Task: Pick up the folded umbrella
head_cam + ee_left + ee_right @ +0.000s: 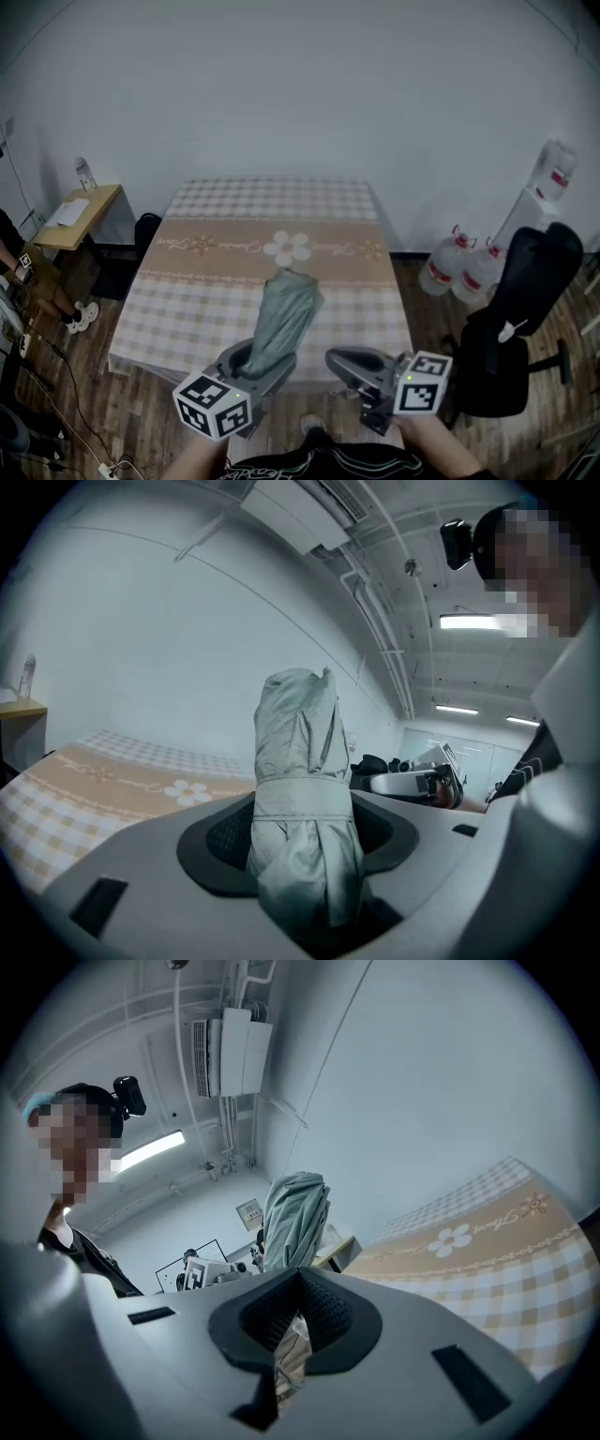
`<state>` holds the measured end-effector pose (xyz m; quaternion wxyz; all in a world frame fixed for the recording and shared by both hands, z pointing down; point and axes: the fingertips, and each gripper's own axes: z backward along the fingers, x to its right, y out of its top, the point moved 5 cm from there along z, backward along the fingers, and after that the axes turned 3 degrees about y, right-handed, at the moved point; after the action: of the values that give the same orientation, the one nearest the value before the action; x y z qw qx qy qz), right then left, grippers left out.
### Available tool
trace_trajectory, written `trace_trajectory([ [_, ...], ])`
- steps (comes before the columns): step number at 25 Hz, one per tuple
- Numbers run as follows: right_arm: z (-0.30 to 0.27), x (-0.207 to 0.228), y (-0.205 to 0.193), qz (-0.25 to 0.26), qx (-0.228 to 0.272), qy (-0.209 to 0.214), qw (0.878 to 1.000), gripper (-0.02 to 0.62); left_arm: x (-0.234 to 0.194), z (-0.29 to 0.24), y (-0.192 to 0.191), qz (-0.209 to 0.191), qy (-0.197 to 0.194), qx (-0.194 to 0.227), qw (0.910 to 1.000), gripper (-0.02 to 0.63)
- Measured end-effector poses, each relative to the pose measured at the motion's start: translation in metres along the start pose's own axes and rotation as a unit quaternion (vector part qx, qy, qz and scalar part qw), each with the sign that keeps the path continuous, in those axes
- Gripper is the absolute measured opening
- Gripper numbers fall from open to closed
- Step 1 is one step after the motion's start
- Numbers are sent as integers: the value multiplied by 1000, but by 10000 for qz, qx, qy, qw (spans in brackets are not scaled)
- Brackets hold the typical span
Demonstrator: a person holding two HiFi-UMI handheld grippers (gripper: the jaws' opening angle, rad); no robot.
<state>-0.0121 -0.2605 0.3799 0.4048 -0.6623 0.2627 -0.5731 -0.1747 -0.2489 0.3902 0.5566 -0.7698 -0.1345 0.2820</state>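
Filling the middle of the head view: a desk [187, 309] under a checked cloth, with a tan band running across it. To its right, on the wooden floor [412, 309], a black office chair [525, 309]. Off to the left by the wall, a small wooden side desk [94, 208] with papers on top. Between the desk and the office chair, against the wall, a cluster of clear water jugs [459, 267].

Above the near half of the desk, clear of the cloth: the folded umbrella [286, 314], grey-green and bundled, leaning away from the person with its far end uppermost. Bound round the middle by its own strap [302, 789]. Gripped near the lower end by the left tool [261, 364], pads pressed into the fabric on both sides and spread about the width of the bundle.

Just to the right and apart from the umbrella: the right tool [339, 361], jaws brought together at the tip, with nothing between them.

On the tan band, just past the umbrella's far end in the head view: a white flower print [288, 247].
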Motion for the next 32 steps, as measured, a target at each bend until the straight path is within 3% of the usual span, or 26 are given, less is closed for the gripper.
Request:
trace_trajectory([
  [15, 0, -41, -9, 369, 145, 165, 9991, 9, 27, 40, 3, 83, -168, 266, 9995, 252],
  [32, -12, -45, -8, 473, 98, 193, 9986, 9, 20, 49, 4, 18, -110, 303, 9995, 253],
])
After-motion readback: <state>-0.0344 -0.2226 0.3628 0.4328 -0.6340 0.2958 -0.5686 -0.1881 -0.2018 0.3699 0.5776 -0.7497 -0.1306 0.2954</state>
